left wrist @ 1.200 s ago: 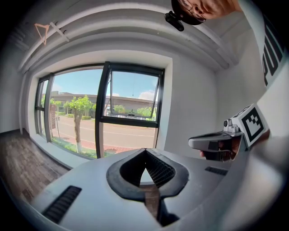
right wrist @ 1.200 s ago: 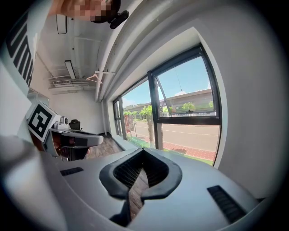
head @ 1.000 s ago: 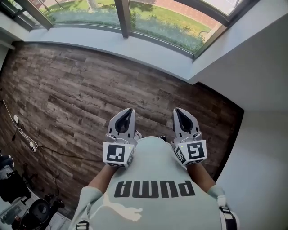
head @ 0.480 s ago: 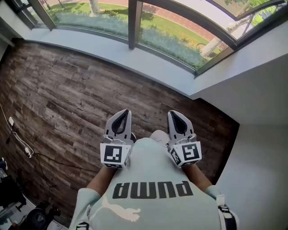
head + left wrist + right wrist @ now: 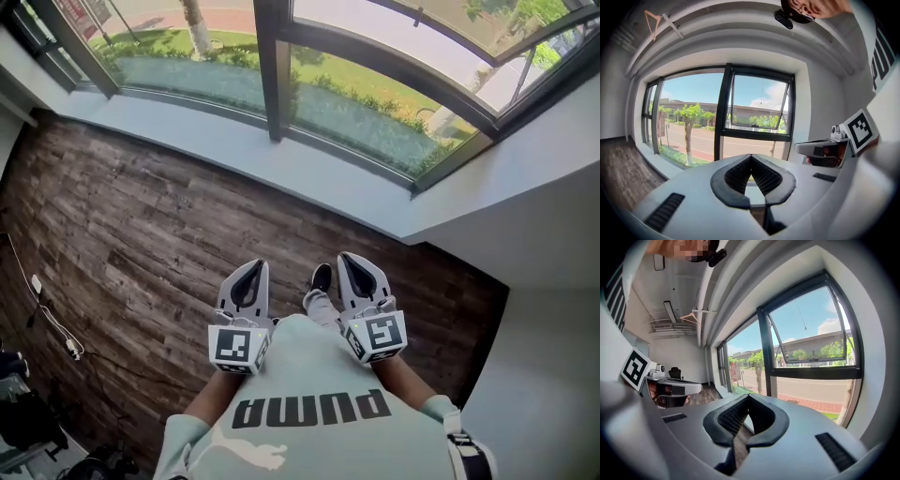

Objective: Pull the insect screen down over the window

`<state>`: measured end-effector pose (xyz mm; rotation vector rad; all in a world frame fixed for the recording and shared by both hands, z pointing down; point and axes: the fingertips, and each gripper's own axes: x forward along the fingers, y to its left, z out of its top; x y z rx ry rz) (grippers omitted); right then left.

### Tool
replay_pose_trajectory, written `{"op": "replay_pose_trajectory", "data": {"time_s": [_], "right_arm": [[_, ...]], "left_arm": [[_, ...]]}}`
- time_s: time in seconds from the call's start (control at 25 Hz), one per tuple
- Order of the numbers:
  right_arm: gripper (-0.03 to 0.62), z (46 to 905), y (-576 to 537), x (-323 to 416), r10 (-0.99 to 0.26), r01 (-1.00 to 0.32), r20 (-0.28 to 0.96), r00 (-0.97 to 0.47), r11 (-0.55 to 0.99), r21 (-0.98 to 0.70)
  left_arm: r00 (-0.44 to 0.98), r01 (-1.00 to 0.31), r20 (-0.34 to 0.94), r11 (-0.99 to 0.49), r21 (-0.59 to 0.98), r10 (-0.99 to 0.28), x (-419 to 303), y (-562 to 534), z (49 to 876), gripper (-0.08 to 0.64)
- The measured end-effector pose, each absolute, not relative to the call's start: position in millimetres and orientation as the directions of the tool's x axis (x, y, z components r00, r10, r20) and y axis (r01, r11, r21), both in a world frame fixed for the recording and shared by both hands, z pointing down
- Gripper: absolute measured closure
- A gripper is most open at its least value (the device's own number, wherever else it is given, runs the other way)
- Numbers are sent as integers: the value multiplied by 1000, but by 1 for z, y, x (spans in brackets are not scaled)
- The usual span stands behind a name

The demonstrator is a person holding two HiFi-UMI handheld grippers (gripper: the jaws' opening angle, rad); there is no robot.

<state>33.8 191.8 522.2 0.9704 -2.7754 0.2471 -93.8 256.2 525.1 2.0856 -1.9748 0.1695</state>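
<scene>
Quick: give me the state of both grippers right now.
Left gripper: closed, nothing between its jaws.
Right gripper: closed, nothing between its jaws.

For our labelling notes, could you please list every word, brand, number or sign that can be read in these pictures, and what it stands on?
"PUMA": large dark letters on the person's shirt, upside down in the head view; the left gripper view shows only "PU" of it.
No words: the square markers on the left tool and right tool are coded patterns.
Nothing else is readable.
</scene>
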Motion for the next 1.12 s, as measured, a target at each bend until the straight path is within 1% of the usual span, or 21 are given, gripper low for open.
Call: {"op": "replay_pose_trajectory", "data": {"time_s": [0.16, 0.4, 0.68, 0.8, 0.96, 1.12], "right_arm": [[588, 512, 127, 38, -596, -623, 210, -775, 777, -93], [588, 501, 42, 54, -608, -627, 175, -774, 774, -83], [588, 506, -23, 80, -654, -674, 189, -733, 736, -65], [588, 512, -50, 80, -682, -704, 200, -704, 707, -70], [588, 517, -81, 77, -719, -747, 222, -659, 661, -75], [588, 505, -117, 70, -775, -800, 209, -596, 597, -65]], "left_arm": [[73, -994, 267, -49, 97, -961, -90, 188, 515, 548], [117, -992, 258, -102, 70, -959, -68, 91, 504, 548], [143, -990, 242, -139, 34, -960, -58, 17, 496, 548], [179, -984, 245, -178, 27, -953, -61, -18, 498, 548], [255, -966, 298, -255, 42, -920, -61, -60, 514, 548], [340, -939, 291, -342, 46, -894, -67, -107, 507, 548]]}}
